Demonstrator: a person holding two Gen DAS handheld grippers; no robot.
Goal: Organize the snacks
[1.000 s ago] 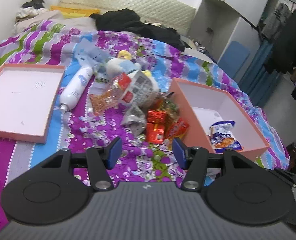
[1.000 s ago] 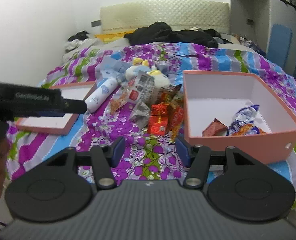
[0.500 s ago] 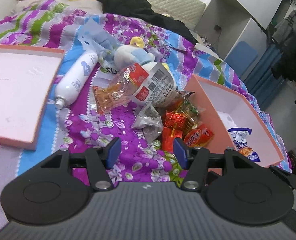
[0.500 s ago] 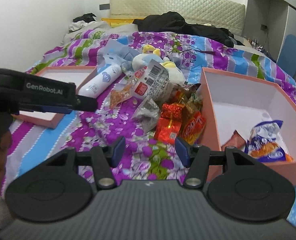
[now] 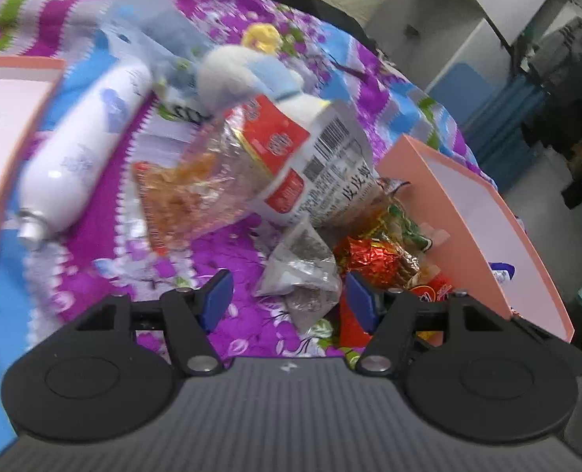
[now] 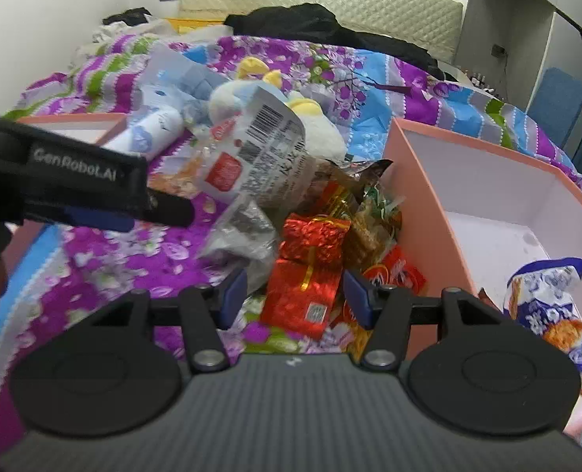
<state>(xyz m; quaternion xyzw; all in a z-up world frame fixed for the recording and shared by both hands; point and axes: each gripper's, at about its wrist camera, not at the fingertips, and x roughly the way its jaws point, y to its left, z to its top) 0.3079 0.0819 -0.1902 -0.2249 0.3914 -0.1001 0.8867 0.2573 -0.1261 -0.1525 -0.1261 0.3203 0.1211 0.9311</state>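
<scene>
Purple flowered bedspread (image 5: 220, 244) carries the snack heap (image 6: 310, 236) just beside the pink box (image 6: 420, 212) — left gripper (image 5: 289, 301) opening, empty, over a clear grey packet (image 5: 302, 271); right gripper (image 6: 294, 295) half open, empty, above a red foil packet (image 6: 306, 275).

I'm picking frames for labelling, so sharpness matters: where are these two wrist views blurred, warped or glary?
Left wrist view: the white bottle and stuffed toy are smeared by motion blur; the left tongs stay sharp. Right wrist view: milder blur on the bedspread, glare on the red foil packet, and fisheye bending of the pink box wall.
</scene>
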